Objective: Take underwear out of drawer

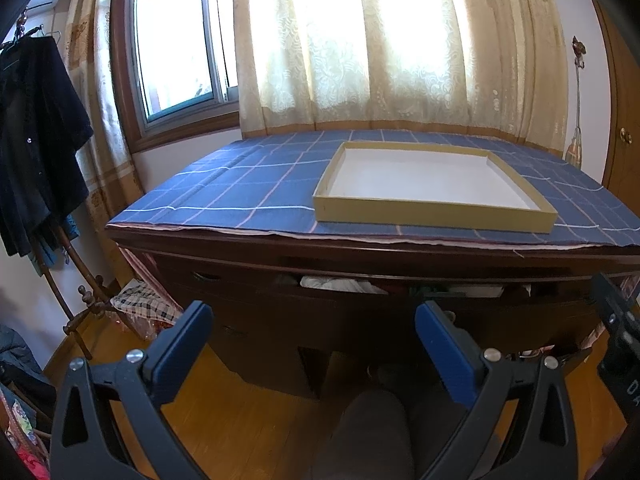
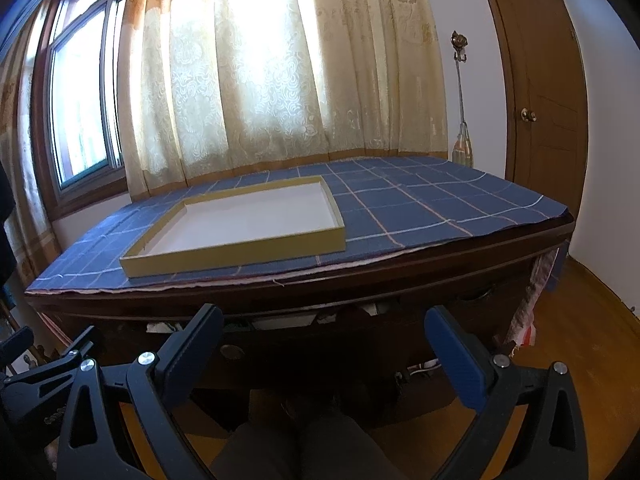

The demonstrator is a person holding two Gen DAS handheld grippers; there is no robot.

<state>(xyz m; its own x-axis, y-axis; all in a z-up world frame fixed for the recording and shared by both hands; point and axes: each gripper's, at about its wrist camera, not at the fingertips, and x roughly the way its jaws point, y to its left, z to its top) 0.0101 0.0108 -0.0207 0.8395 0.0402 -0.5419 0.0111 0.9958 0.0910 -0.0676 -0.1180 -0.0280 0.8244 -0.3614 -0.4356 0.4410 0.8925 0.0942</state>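
A dark wooden dresser has its top drawer [image 1: 360, 300] pulled open a little. Folded clothes show inside, among them a white piece [image 1: 340, 283]; I cannot tell which is underwear. My left gripper [image 1: 314, 322] is open, held in front of the drawer and below its edge, with nothing between its blue pads. In the right wrist view the same drawer [image 2: 320, 336] shows a strip of pale cloth [image 2: 280, 322]. My right gripper [image 2: 324, 330] is also open and holds nothing, level with the drawer front.
An empty shallow cardboard tray [image 1: 434, 216] lies on the blue checked cloth [image 1: 240, 188] over the dresser top. Dark clothes hang on a rack [image 1: 36, 140] at left. A door [image 2: 552, 120] stands at right. The person's legs [image 1: 380, 432] are below the grippers.
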